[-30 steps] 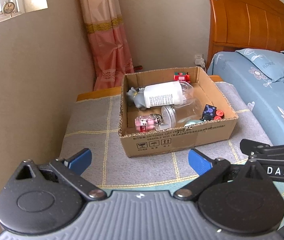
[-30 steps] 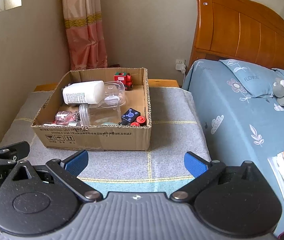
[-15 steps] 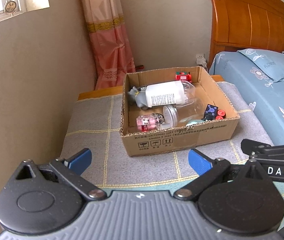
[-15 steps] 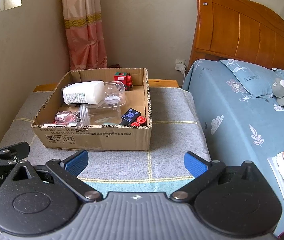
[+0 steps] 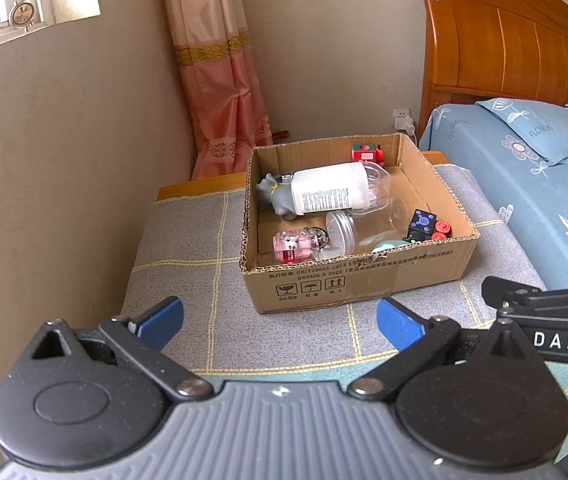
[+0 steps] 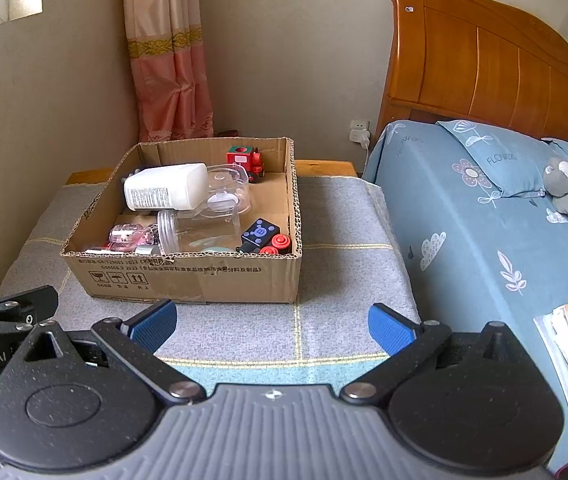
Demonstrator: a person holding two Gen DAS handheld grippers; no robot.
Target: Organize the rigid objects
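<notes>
**Both grippers empty, short of the box**

While the cardboard box [image 5: 358,280] sits loaded on the grey checked cloth [image 5: 187,240], I note the white bottle [image 5: 330,192] as the uppermost item: it lies on its side across the far half, long axis running left to right, propped on a grey figure [image 5: 273,200] and a clear tub [image 6: 229,188]. A clear jar [image 6: 199,230] lies on its side nearer the front wall, with a pink toy [image 5: 292,245] to its left, a black cube [image 6: 260,232] and red pieces [image 6: 279,242] in the front right corner, and a red toy train [image 6: 245,158] against the back wall.

The left gripper [image 5: 279,320] hangs spread wide, holding nothing, with the box ahead and slightly to its right. The right gripper [image 6: 271,322] is likewise spread and empty, with the box ahead and to its left. I judge the two about equally near; the left faces the bottle's base end, the right its far end.

The box walls stand upright all round, so entry must come from above. Bare cloth lies left of the box, in front of it and to its right up to the bed [image 6: 484,220]. The wall hems in the left side.
</notes>
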